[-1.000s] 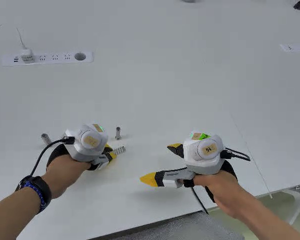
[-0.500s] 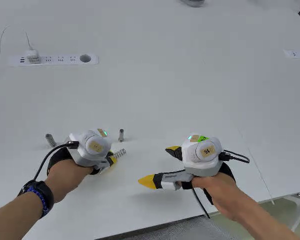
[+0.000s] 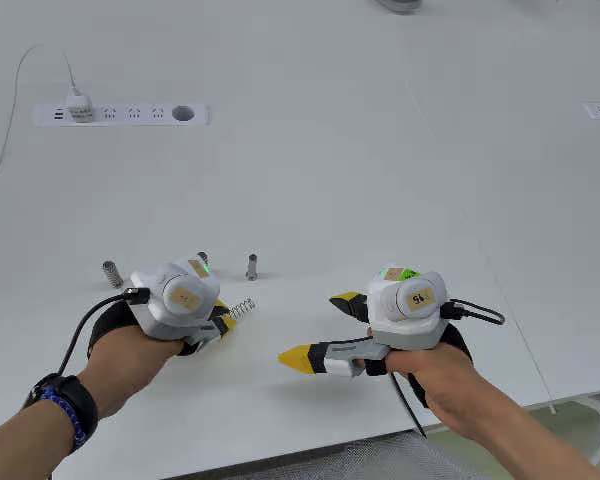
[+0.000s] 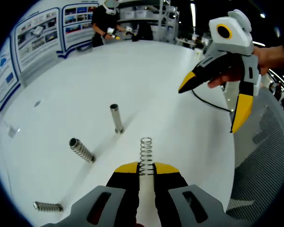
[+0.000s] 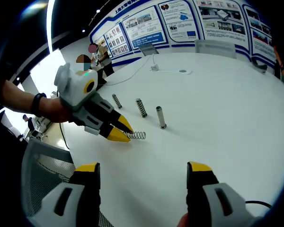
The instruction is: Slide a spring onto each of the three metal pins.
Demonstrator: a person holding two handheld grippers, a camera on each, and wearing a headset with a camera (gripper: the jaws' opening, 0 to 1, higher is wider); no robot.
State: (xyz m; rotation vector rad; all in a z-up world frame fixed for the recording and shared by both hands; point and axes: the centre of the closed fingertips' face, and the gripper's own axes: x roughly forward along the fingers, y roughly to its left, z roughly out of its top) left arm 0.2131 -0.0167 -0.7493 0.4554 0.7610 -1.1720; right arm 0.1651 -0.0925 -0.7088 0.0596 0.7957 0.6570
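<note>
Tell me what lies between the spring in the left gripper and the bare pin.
Only bare white tabletop. In the left gripper view, no object sits between the spring clamped in the left gripper and the bare pin.

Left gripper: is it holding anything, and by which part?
The left gripper holds a small coiled metal spring by its near end; the rest juts forward free.

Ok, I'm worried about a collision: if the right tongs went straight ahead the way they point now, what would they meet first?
Probably the spring held in the left tongs. The bare pin stands farther back. Depth is hard to judge.
</note>
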